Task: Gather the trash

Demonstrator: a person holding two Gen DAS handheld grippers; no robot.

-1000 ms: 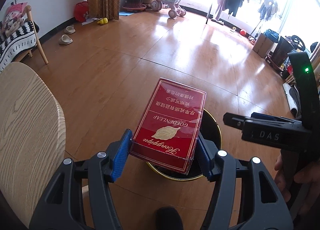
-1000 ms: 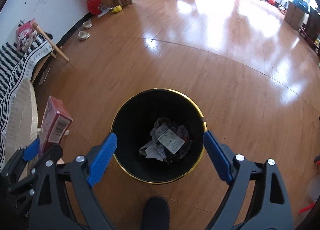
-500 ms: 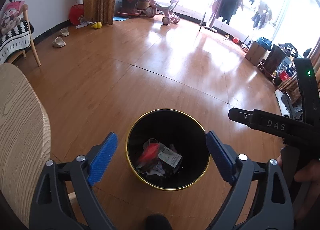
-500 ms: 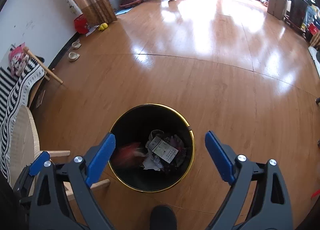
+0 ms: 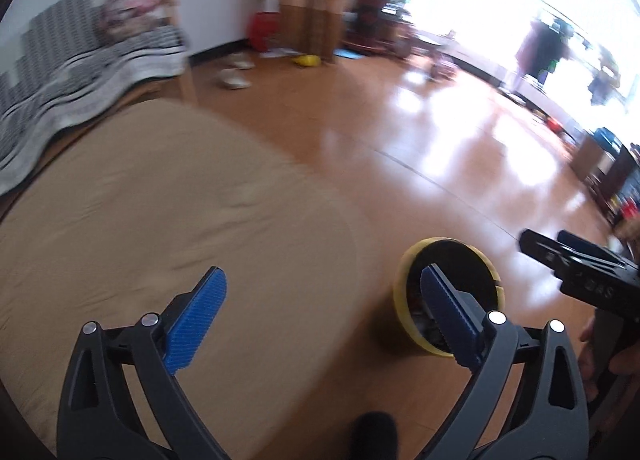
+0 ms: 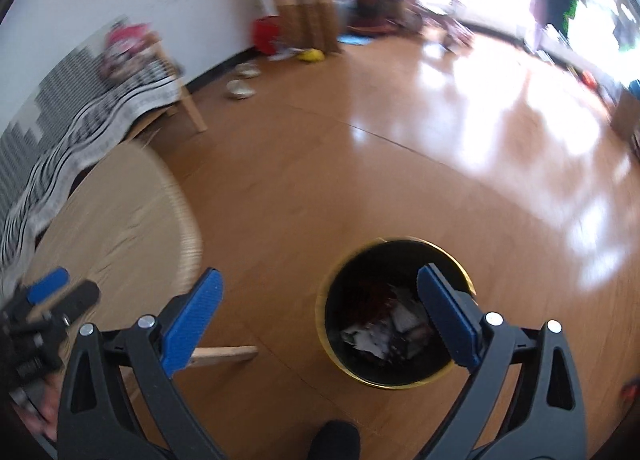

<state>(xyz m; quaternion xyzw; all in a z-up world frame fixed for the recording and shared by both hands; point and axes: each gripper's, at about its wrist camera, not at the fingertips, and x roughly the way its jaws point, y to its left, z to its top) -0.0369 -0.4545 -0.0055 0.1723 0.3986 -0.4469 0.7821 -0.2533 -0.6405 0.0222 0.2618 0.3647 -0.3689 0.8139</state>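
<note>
A black bin with a gold rim (image 6: 344, 300) stands on the wooden floor and holds crumpled trash (image 6: 384, 324), red and white pieces among it. It also shows in the left wrist view (image 5: 456, 260). My left gripper (image 5: 320, 300) is open and empty, over the edge of a round wooden table (image 5: 160, 219), to the left of the bin. My right gripper (image 6: 320, 300) is open and empty, above and just left of the bin. Both views are blurred by motion.
A bench with a striped cloth (image 6: 80, 107) stands by the white wall at the left. Slippers (image 6: 240, 87) and a red bag (image 6: 266, 33) lie near the curtain. The table (image 6: 120, 219) sits left of the bin.
My left gripper let go of the red cigarette carton, which dropped into the bin. Both grippers have since swung left and up, away from the bin toward the table.
</note>
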